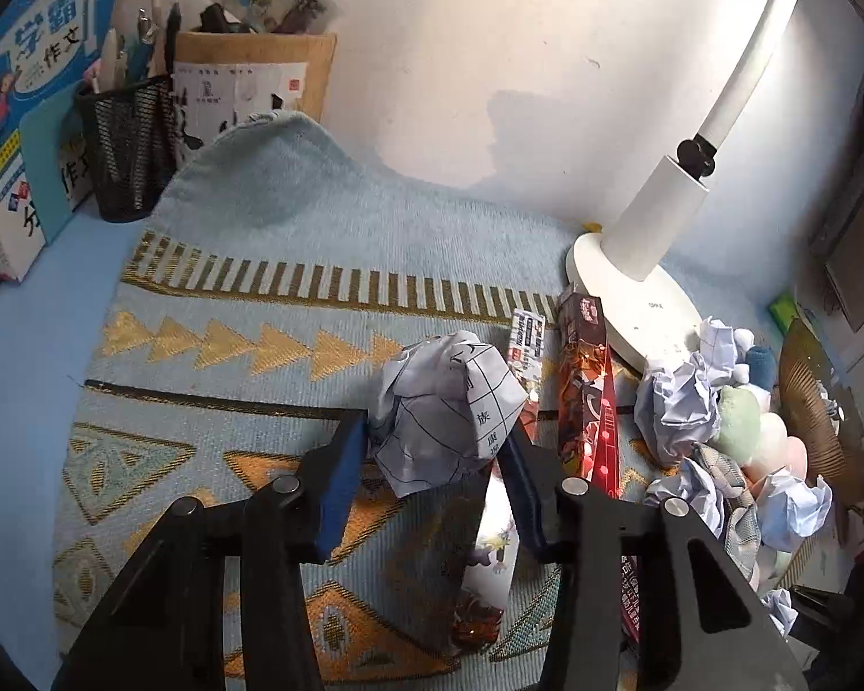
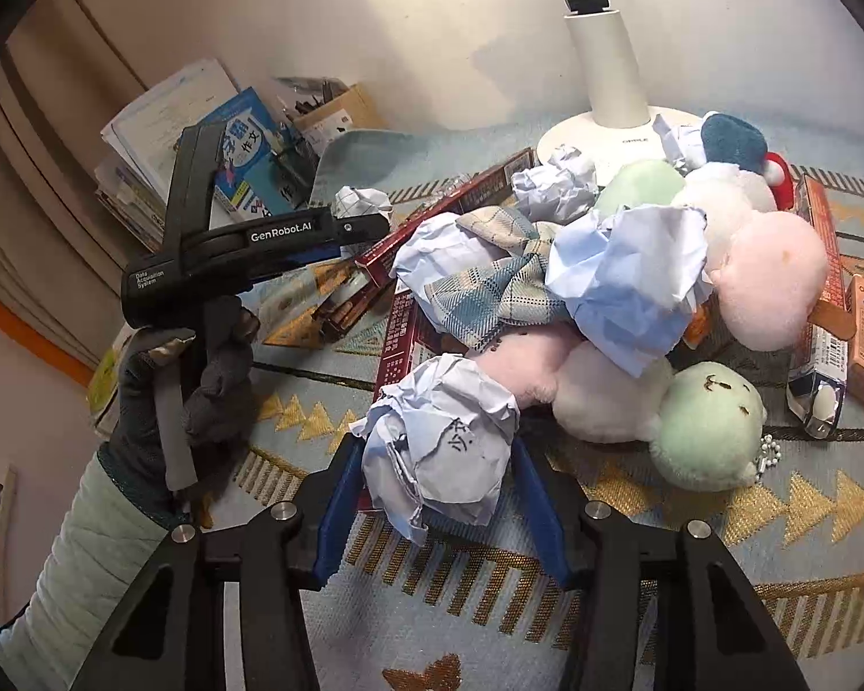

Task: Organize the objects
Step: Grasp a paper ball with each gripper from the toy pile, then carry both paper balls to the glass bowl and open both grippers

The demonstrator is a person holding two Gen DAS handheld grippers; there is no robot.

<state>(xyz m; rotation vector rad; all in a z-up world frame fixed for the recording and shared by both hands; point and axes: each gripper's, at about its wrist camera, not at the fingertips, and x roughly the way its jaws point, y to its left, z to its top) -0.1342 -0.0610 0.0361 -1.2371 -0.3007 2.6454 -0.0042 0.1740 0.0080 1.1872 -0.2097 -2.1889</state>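
Left wrist view, jaws grasping one paper ball (image 1: pixel 446 409); right jaws grasping a second crumpled ball (image 2: pixel 440 437)

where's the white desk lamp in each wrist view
Left wrist: desk lamp at upper right, its round base on the patterned mat.
Right wrist: desk lamp at top centre, behind the plush toys.
Shared landmark: the blue book at the left.

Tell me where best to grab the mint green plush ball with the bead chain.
Grip the green plush ball across its round middle, coming from above on its near, open side. It is soft and will squash. A white plush crowds its left, and the bead chain hangs at its right.
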